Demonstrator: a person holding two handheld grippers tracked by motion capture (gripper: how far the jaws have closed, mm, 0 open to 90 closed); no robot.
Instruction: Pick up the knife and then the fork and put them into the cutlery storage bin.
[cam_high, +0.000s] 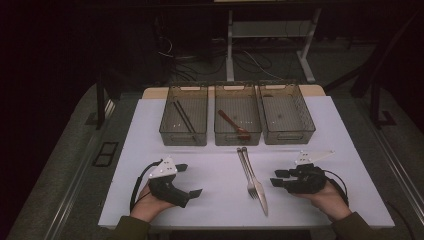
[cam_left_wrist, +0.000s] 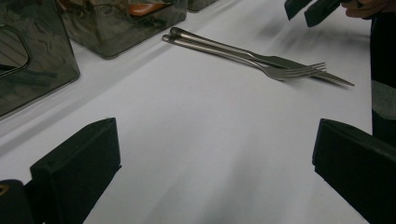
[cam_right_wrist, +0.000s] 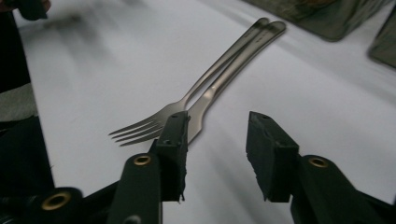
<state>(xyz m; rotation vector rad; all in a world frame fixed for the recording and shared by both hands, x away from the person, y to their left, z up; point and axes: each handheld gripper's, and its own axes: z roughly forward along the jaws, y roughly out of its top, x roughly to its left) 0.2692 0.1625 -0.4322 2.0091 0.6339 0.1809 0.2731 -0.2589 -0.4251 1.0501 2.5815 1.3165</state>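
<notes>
A steel fork (cam_high: 248, 176) and a steel knife (cam_high: 259, 192) lie side by side on the white table (cam_high: 215, 200), handles toward the bins. The fork (cam_left_wrist: 280, 71) and knife (cam_left_wrist: 327, 77) lie ahead of the left gripper, and the fork (cam_right_wrist: 154, 122) lies just beyond the right jaws beside the knife (cam_right_wrist: 243, 56). My left gripper (cam_high: 188, 180) rests open at the front left, jaws wide apart and empty. Open as well, my right gripper (cam_high: 278, 178) sits at the front right, pointing at the cutlery, a short gap away.
Three clear bins stand in a row at the back: the left bin (cam_high: 183, 121) holds dark chopsticks (cam_high: 185, 119), the middle bin (cam_high: 237, 120) a reddish-brown spoon (cam_high: 233, 124), the right bin (cam_high: 286, 119) looks empty. Table edges drop to a dark floor.
</notes>
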